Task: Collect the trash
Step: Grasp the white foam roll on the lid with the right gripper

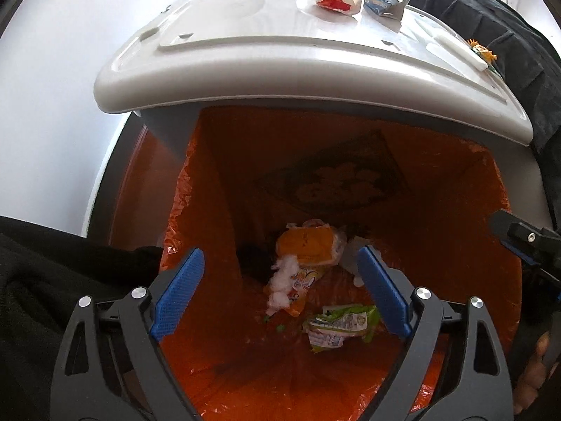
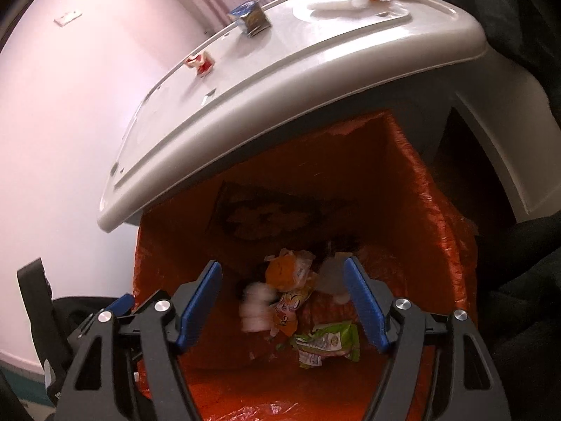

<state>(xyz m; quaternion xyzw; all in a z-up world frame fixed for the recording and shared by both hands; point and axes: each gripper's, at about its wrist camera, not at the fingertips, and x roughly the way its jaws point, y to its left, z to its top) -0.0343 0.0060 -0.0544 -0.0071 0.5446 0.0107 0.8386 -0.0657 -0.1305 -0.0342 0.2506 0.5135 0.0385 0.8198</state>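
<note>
Both grippers hang over an open bin lined with an orange bag (image 1: pixel 438 210), pointing down into it. My left gripper (image 1: pixel 280 256) is open with nothing between its blue pads. My right gripper (image 2: pixel 282 264) is open too and equally empty. At the bottom of the bag lie an orange wrapper (image 1: pixel 308 245), a white wad (image 1: pixel 284 280) and a green wrapper (image 1: pixel 342 326). In the right wrist view the white wad (image 2: pixel 254 307) looks blurred beside the orange wrapper (image 2: pixel 284 270) and the green wrapper (image 2: pixel 326 345).
The bin's grey lid (image 1: pixel 280 59) stands raised behind the opening. On it lie a red-and-white carton (image 1: pixel 335 0), a blue-and-white carton (image 1: pixel 384 1) and an orange-green wrapper (image 1: pixel 482 51). A dark sleeve (image 1: pixel 52 263) is at the left, a pale wall (image 2: pixel 70 105) beyond.
</note>
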